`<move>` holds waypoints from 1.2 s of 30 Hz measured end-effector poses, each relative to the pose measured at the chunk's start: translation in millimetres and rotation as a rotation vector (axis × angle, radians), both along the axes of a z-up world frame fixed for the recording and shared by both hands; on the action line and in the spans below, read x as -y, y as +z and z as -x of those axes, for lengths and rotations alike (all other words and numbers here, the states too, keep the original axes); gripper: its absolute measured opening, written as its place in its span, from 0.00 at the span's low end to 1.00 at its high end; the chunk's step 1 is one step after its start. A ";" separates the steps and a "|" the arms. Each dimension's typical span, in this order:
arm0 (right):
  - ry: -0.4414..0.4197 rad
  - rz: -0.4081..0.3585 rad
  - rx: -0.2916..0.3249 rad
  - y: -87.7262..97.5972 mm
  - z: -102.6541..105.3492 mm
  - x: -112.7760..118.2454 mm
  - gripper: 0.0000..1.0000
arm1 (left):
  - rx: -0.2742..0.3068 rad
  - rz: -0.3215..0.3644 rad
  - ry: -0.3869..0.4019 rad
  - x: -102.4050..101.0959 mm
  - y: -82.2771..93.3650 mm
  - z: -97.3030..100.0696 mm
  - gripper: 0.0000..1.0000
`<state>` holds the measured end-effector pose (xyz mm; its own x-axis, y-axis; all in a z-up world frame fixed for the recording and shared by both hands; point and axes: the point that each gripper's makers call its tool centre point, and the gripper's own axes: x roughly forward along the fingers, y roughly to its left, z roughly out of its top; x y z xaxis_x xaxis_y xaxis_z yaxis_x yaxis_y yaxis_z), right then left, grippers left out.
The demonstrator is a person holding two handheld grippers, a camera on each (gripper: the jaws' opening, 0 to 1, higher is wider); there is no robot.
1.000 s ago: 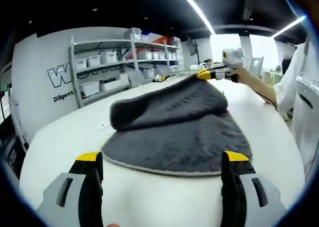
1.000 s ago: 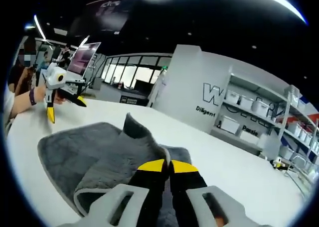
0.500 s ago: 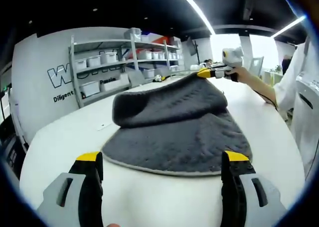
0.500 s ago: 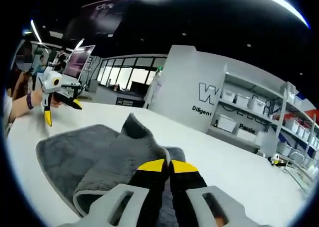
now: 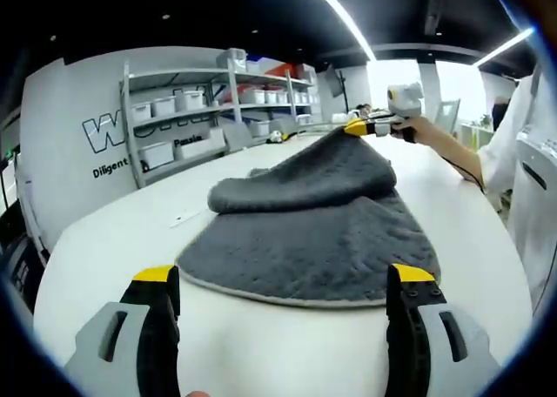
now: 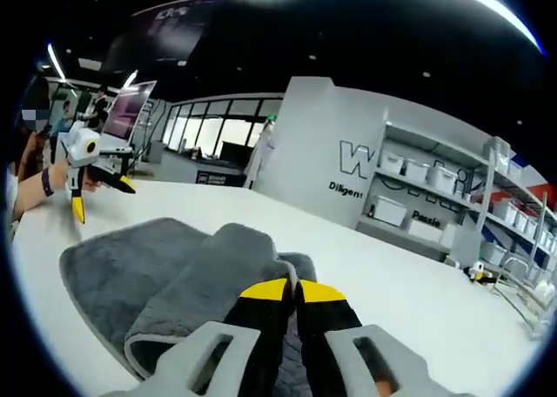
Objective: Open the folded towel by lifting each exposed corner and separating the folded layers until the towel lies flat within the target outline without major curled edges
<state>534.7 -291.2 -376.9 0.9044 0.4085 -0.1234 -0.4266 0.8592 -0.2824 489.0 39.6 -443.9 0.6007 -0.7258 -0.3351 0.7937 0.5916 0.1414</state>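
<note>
White table [image 5: 104, 240] bears towel [image 5: 305, 232] (corner pinched by right gripper [image 6: 291, 288]).

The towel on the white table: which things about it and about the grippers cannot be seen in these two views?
- Right gripper view: the corner of the grey towel at the right gripper is hidden by the closed jaws.
- Left gripper view: the towel's underside and lower layers are covered by the folded-over top layer.
- Both views: no target outline can be made out on the table.
- Left gripper view: the left gripper stands open, short of the towel.
</note>
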 end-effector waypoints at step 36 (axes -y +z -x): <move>-0.108 -0.072 0.018 11.4 -2.7 45.3 0.00 | 0.005 -0.001 0.000 -0.2 1.4 0.5 0.97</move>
<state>537.4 -336.6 -365.5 0.9454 0.3159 -0.0802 -0.3259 0.9181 -0.2253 488.4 39.8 -442.5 0.6024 -0.7255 -0.3329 0.7930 0.5915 0.1458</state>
